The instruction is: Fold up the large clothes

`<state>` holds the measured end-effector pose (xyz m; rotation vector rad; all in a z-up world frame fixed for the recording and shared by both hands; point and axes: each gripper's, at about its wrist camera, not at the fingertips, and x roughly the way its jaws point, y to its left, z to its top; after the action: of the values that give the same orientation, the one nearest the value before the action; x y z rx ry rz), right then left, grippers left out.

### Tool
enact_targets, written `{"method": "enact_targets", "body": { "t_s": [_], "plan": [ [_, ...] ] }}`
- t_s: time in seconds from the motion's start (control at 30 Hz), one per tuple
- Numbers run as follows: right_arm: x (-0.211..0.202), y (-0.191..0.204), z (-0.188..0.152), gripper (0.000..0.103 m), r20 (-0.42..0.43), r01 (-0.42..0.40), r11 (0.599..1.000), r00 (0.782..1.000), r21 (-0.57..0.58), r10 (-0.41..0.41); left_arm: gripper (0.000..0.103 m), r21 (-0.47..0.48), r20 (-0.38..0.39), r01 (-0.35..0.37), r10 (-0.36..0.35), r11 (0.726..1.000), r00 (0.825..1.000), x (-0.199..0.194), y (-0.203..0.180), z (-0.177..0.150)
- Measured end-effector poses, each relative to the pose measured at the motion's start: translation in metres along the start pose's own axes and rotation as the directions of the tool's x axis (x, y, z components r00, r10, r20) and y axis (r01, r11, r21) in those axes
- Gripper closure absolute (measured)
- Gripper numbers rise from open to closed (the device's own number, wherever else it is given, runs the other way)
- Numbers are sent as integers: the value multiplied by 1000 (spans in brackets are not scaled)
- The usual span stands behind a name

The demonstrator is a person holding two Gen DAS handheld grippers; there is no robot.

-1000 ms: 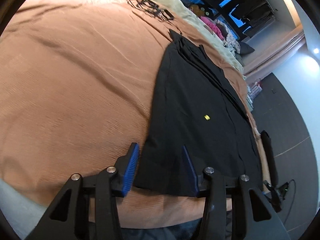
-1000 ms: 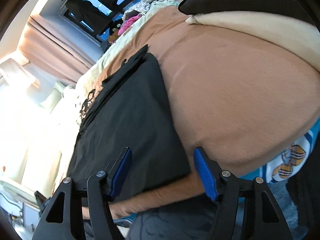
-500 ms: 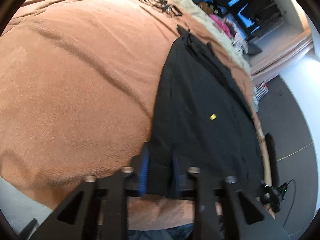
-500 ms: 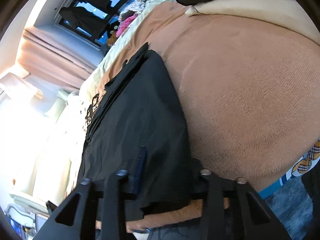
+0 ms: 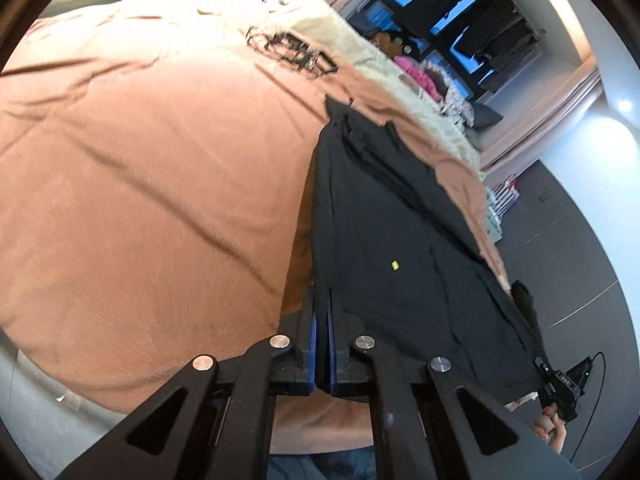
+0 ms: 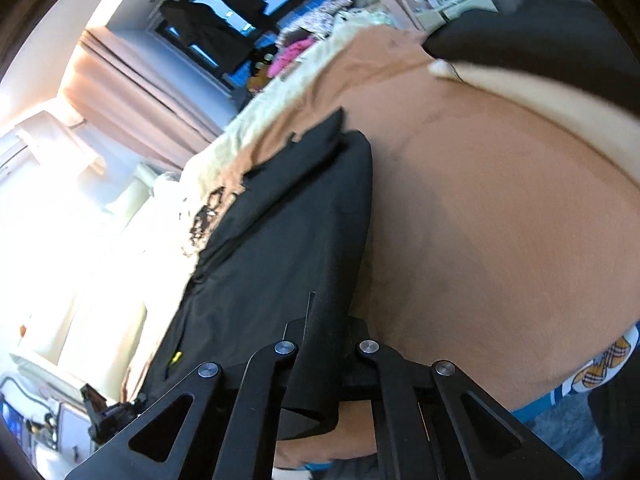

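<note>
A large black garment (image 5: 392, 232) with a small yellow tag (image 5: 395, 265) lies folded lengthways on a tan bedspread (image 5: 160, 184). My left gripper (image 5: 322, 312) is shut on the garment's near left corner, and the edge there is lifted off the bed. In the right wrist view the same garment (image 6: 280, 240) runs away from me. My right gripper (image 6: 324, 344) is shut on its near right corner, and cloth hangs over the jaws. The other gripper shows at the left wrist view's lower right (image 5: 560, 388).
A cream blanket (image 5: 400, 80) and tangled black cables (image 5: 292, 50) lie at the bed's far side. A black and cream pillow (image 6: 540, 64) sits at the right. Dark clothes hang at the window (image 5: 472, 12). Grey floor (image 5: 580, 260) lies beyond the bed.
Both grippers went from open around the garment's near corners to shut on them. The near edge has risen off the bedspread.
</note>
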<state>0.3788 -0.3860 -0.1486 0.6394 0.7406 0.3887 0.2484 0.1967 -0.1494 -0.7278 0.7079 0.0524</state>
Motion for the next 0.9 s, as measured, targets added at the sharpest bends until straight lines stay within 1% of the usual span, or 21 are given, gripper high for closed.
{"method": "enact_targets", "body": {
  "t_s": [0.13,0.3,0.53,0.73,0.9],
  "plan": [
    [-17,25,6,99,14,-35,999,999,-42,36,97,-1,45,24,-24,1000,999,-31,-5,6],
    [-44,49,6,99,33,-75,993,996,-96,79,97,-10,98,62,-61,998,993,-76,-6,-1],
    [-92,69,-8,99,27,-109,983,993,-149,115,97,-5,160,110,-108,994,981,-130,-7,-23],
    [-130,89,-21,99,42,-141,971,988,-195,152,97,12,223,149,-148,989,963,-179,-6,-50],
    [-159,101,-35,99,51,-169,960,981,-225,185,97,30,266,171,-173,985,948,-222,1,-78]
  ]
}}
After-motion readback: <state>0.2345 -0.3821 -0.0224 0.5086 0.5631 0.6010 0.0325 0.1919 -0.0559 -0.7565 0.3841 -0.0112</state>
